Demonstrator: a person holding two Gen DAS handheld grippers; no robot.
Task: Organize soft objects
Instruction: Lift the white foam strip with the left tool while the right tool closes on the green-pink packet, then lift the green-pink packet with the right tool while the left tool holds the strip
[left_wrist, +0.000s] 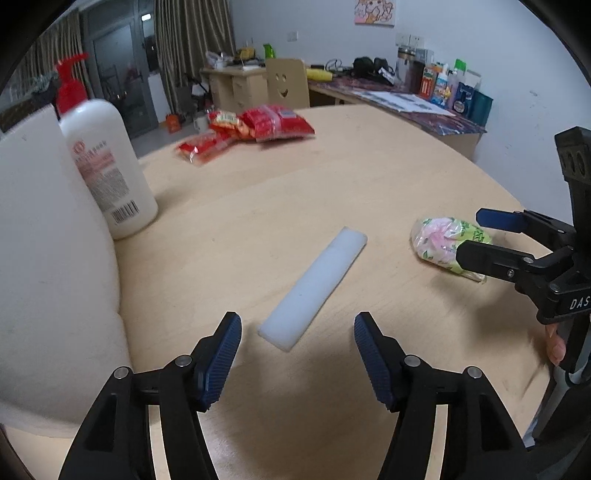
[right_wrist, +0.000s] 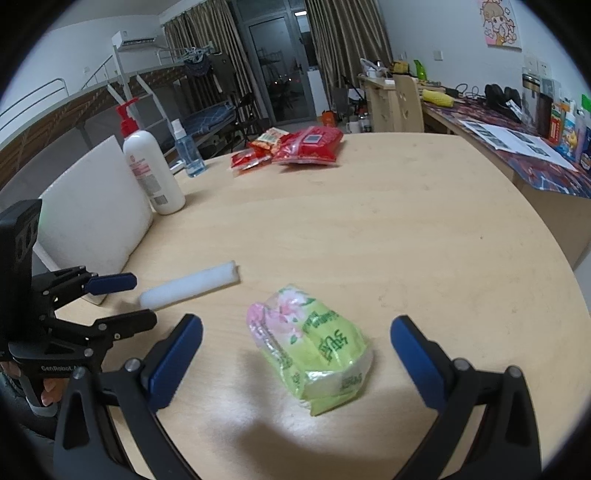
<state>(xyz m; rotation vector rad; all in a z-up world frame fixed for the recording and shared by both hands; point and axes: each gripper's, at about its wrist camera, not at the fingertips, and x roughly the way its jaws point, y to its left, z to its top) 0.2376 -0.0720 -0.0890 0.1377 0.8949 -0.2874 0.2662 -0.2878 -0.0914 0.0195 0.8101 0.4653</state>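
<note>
A white foam strip (left_wrist: 314, 288) lies flat on the round wooden table (left_wrist: 332, 166), just ahead of my open, empty left gripper (left_wrist: 297, 328). It also shows in the right wrist view (right_wrist: 188, 284). A green and pink soft packet (right_wrist: 314, 347) lies between the fingers of my open right gripper (right_wrist: 295, 332), a little ahead of them. In the left wrist view the packet (left_wrist: 439, 243) sits at the right, with the right gripper (left_wrist: 476, 236) open around its far end. The left gripper (right_wrist: 125, 299) shows at the left, open near the strip's end.
A white pump bottle with a red top (left_wrist: 103, 166) stands at the left by a large white foam slab (left_wrist: 48, 258). Red snack packets (left_wrist: 255, 129) lie at the table's far side. A small spray bottle (right_wrist: 188, 147) stands beyond the pump bottle. A cluttered desk (right_wrist: 517, 144) runs along the right.
</note>
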